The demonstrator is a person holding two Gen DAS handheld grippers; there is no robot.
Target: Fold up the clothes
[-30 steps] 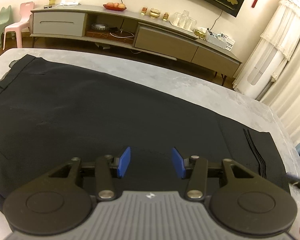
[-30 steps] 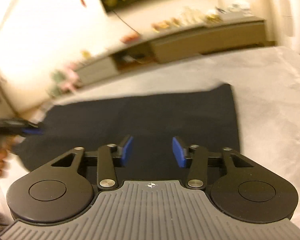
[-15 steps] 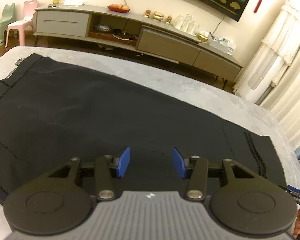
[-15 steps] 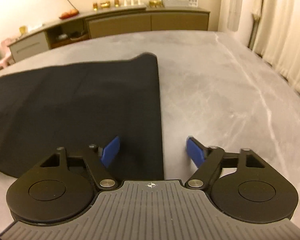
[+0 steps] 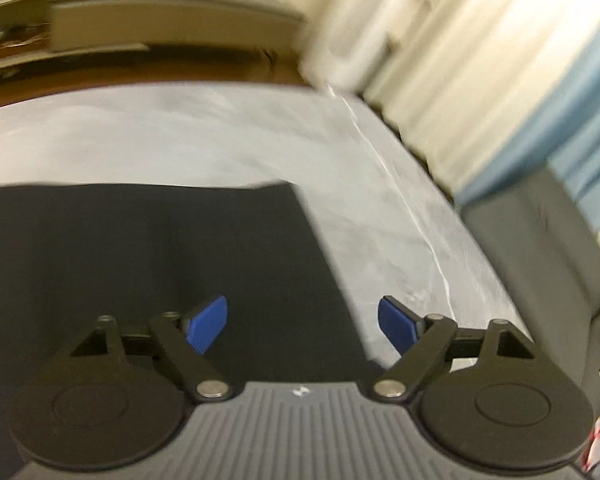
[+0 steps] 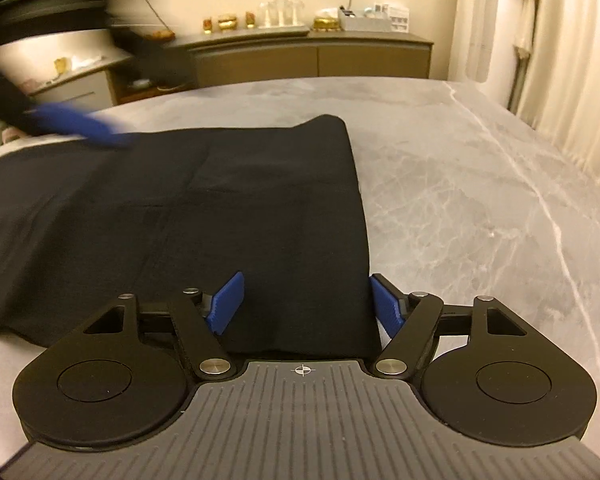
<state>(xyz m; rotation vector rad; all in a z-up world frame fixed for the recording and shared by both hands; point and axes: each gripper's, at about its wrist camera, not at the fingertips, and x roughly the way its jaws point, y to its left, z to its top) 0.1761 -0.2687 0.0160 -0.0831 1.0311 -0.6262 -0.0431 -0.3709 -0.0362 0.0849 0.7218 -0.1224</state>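
Left gripper point(image 5: 302, 326) jaws opening, nothing clamped; right gripper point(image 6: 308, 304) jaws apart, straddling the edge of the black garment point(image 6: 204, 216), not pinching. Cloth is matte and smooth, flat on the grey marble-look table point(image 6: 480, 184). No readable writing. Left view motion-blurred; sideboard point(image 6: 312, 58) clutter indistinct.

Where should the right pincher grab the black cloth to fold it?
Probably at the near right corner of the black cloth, coming from the right over the bare table. That edge lies straight and flat, and the right gripper already hangs open astride it.
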